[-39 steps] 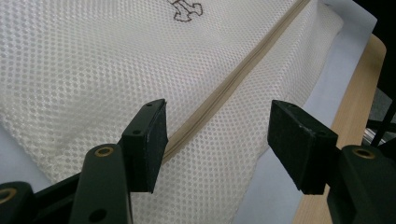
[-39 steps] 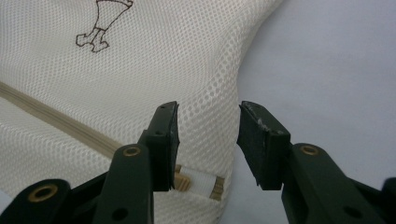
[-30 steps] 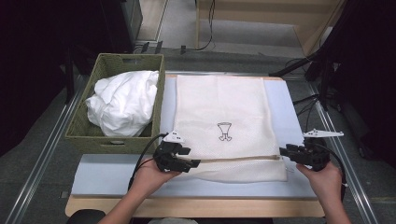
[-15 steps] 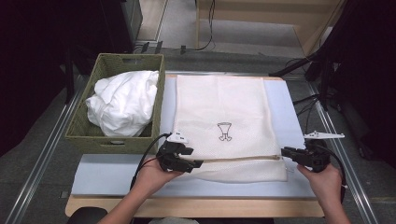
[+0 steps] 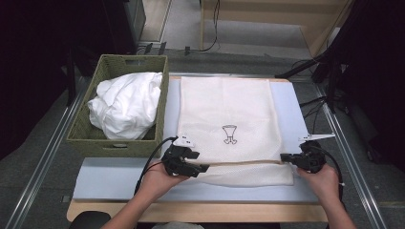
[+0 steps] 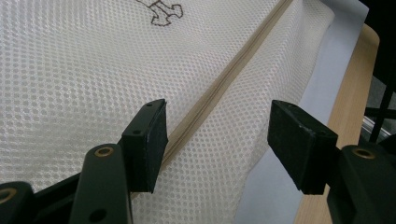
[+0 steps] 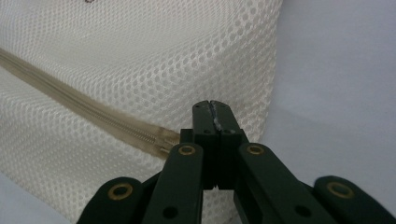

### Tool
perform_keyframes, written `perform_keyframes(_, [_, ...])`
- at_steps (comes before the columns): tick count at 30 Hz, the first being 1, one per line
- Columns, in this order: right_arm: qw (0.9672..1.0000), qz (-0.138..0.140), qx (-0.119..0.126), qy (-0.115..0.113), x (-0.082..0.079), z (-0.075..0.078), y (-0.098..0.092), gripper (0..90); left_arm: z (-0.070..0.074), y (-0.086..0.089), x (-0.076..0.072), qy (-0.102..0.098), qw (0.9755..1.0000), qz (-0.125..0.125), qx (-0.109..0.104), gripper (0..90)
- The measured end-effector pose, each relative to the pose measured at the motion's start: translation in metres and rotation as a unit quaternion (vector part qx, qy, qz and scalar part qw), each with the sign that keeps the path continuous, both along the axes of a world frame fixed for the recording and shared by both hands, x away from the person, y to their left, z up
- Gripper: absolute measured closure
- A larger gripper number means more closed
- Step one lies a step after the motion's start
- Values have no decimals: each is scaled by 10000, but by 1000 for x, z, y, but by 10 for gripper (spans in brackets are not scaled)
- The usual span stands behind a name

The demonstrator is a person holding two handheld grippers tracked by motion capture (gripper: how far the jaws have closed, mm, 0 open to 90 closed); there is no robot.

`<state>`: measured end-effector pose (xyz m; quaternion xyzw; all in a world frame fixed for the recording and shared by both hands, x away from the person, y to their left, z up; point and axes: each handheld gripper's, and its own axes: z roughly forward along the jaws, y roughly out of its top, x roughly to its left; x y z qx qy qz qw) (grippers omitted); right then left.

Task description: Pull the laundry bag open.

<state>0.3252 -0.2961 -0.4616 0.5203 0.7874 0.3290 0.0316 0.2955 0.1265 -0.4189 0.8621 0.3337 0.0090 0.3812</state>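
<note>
A white mesh laundry bag [image 5: 224, 109] with a small black emblem lies flat on the pale blue mat [image 5: 110, 179]. A tan zipper [image 5: 239, 163] runs across its near end. My left gripper [image 5: 203, 168] rests at the zipper's left end. In the left gripper view its jaws [image 6: 217, 135] stand open, straddling the zipper [image 6: 219, 88] without pressing it. My right gripper [image 5: 282, 157] is at the zipper's right end. Its jaws [image 7: 215, 109] have just been closing and are now shut, with a thin pale sliver pinched between the pads where the zipper [image 7: 84, 114] ends.
A green woven basket [image 5: 81, 138] holding bunched white cloth [image 5: 126, 105] stands left of the bag. The wooden table edge [image 5: 191, 210] runs along the front. Metal rails flank the table, and cables lie on the floor at the right.
My right gripper's jaws have closed at the zipper's right end and the hand has sunk slightly. The left gripper and the bag stay where they were.
</note>
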Motion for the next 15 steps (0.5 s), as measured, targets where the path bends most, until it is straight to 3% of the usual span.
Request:
perform_keyframes(7, [9995,174,137,221,-5,-3,-4,900,0,-1,0,-18,10000,11,28,385])
perform_keyframes(15, [9993,254,207,155,-11,5,3,900,-2,-1,1,-11,10000,-13,74,384])
